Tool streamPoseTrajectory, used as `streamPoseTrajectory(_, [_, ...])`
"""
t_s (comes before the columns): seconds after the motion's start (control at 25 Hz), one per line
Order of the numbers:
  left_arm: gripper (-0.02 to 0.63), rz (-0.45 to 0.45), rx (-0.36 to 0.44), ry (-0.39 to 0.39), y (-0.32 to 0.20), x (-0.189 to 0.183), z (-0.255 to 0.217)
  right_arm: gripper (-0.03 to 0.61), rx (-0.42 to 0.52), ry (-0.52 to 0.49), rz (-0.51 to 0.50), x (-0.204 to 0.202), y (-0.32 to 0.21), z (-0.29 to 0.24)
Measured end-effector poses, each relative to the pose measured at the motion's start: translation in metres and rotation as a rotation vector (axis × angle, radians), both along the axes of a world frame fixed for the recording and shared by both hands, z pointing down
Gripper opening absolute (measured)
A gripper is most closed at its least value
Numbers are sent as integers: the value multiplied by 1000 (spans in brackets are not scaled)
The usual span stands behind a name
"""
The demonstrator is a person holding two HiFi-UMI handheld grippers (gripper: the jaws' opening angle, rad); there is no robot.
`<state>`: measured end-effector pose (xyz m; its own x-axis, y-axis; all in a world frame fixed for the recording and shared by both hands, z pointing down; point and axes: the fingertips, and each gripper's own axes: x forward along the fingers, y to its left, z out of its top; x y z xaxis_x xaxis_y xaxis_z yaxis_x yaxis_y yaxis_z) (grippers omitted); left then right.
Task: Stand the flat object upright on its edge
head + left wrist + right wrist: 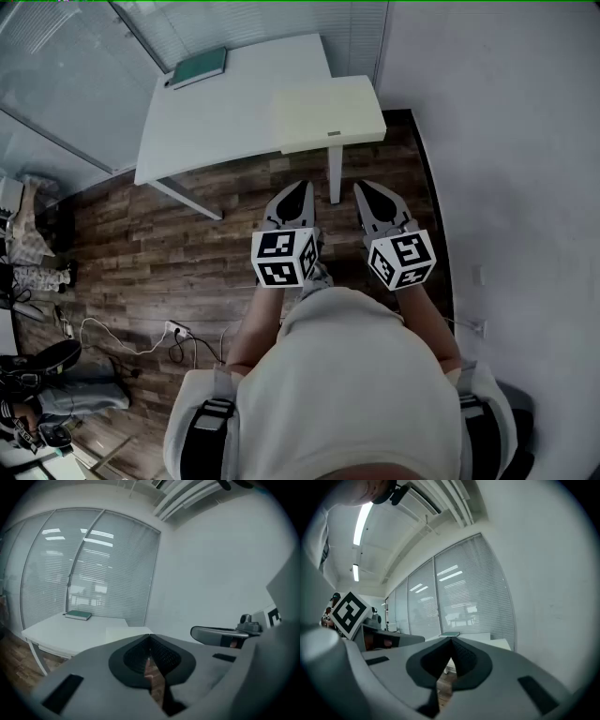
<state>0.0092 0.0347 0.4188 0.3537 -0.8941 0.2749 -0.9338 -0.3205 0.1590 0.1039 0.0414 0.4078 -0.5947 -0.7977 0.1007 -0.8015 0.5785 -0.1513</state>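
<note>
A flat green book [198, 67] lies at the far left corner of the white table [234, 112]; it shows small in the left gripper view as the book [78, 615] and faintly in the right gripper view as the book [451, 633]. Both grippers hang in the air in front of the person's chest, well short of the table. My left gripper [294, 195] is shut with its jaw tips touching and nothing between them. My right gripper [369, 193] is shut and empty too.
A smaller cream table [326, 114] stands against the white table's near right side. A white wall [506, 141] runs along the right. Glass partitions with blinds [56, 84] close the back and left. Cables and a power strip [173, 330] lie on the wooden floor at left.
</note>
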Motion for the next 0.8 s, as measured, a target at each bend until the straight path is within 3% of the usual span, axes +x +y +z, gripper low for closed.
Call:
streamPoseTrajectory(0.48, [20, -2, -26, 7, 8, -9, 6, 18, -26, 3, -2, -9, 7, 5])
streamPoseTrajectory(0.8, [21, -17, -32, 20, 2, -13, 9, 18, -43, -74, 12, -6, -4, 3])
